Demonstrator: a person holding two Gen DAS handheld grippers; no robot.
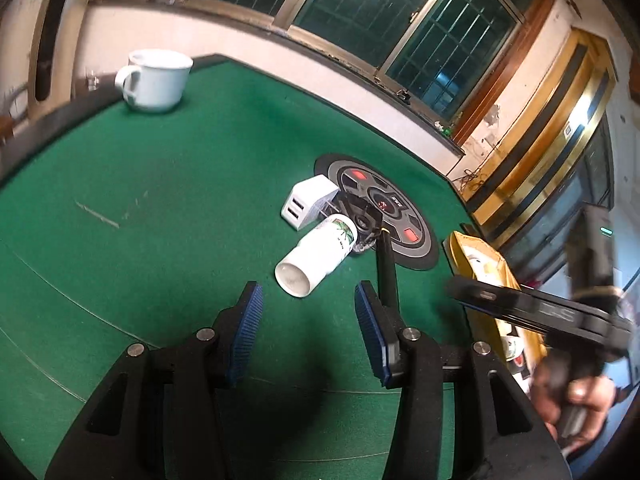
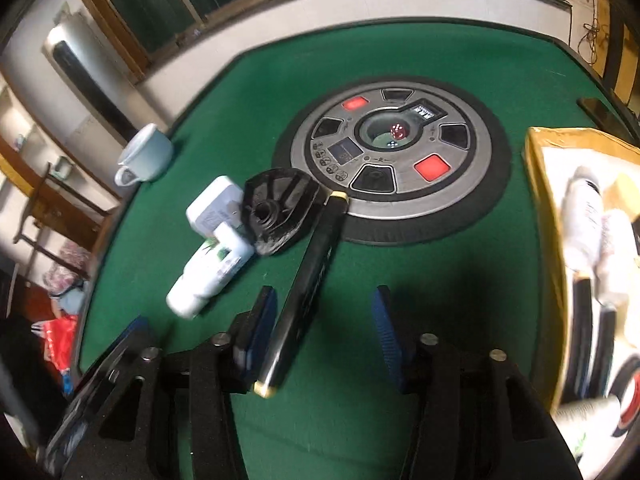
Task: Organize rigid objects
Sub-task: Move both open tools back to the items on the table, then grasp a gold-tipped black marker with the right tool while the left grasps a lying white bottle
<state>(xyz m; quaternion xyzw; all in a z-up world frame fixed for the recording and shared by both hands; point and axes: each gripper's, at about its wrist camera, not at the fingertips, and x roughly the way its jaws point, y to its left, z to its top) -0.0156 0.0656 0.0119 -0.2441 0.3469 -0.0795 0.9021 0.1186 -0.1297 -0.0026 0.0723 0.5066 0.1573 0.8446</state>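
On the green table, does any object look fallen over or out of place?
Yes. The white bottle lies on its side beside the white charger, not upright. The white mug stands upright, far apart.

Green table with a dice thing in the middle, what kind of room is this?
Probably a games room in a home. The green felt table has a round dice panel in its middle, like an automatic mahjong table. A white mug sits on it, and barred windows are behind.
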